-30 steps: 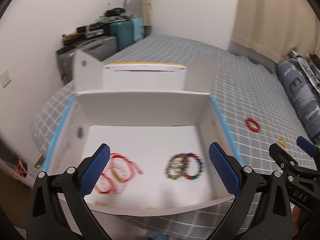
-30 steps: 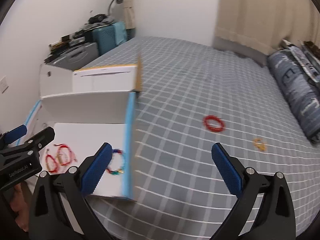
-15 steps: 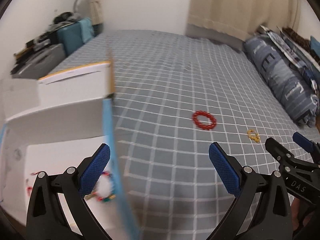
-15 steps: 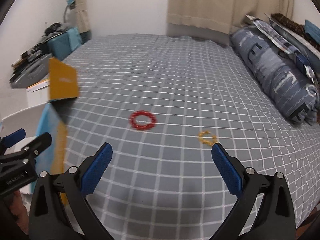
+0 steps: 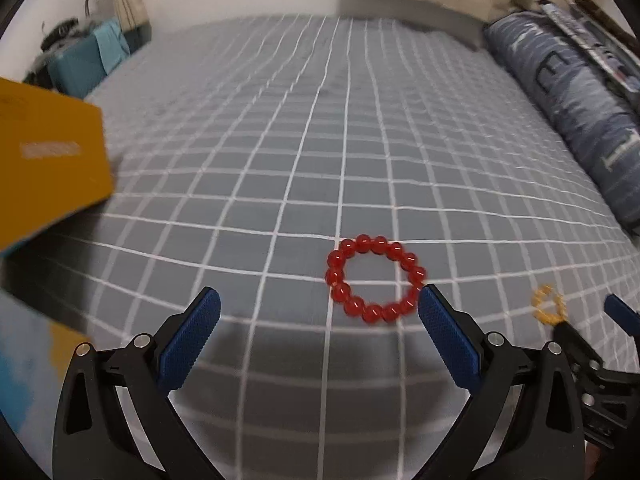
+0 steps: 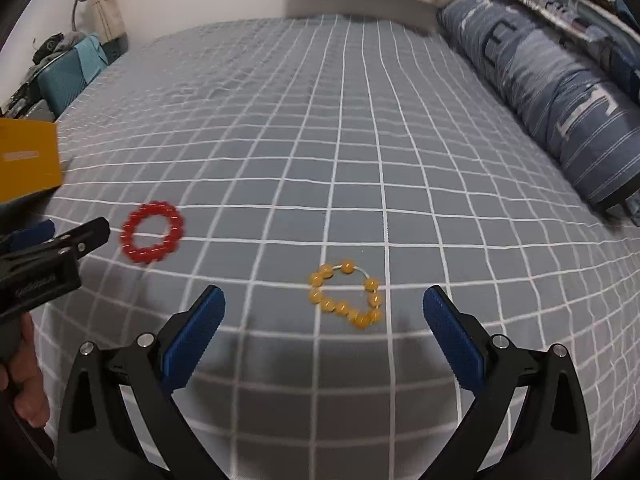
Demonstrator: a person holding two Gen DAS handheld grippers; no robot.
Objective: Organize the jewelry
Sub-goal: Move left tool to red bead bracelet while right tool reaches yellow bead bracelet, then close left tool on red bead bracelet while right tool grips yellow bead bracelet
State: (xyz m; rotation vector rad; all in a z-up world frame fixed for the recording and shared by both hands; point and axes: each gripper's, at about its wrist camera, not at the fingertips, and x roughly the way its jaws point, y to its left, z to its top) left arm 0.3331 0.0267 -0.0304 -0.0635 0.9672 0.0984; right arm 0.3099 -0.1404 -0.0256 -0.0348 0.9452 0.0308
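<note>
While both grippers [image 5: 318, 312] [image 6: 324, 312] gape empty, two bracelets, seemingly beaded, lie apart: one red [image 5: 375, 279], one yellow [image 6: 346, 294].

Two black hand-held grippers with blue textured finger pads, both with jaws spread wide and gripping nothing. The left black gripper [image 5: 319, 332] points forward and slightly downward, its blue pads [image 5: 191, 340] far apart. The right black gripper [image 6: 324, 332] sits in the same pose alongside it, to the right. A bare hand [image 6: 22, 380] curls around the left gripper's handle, seen at the edge of the right wrist view
</note>
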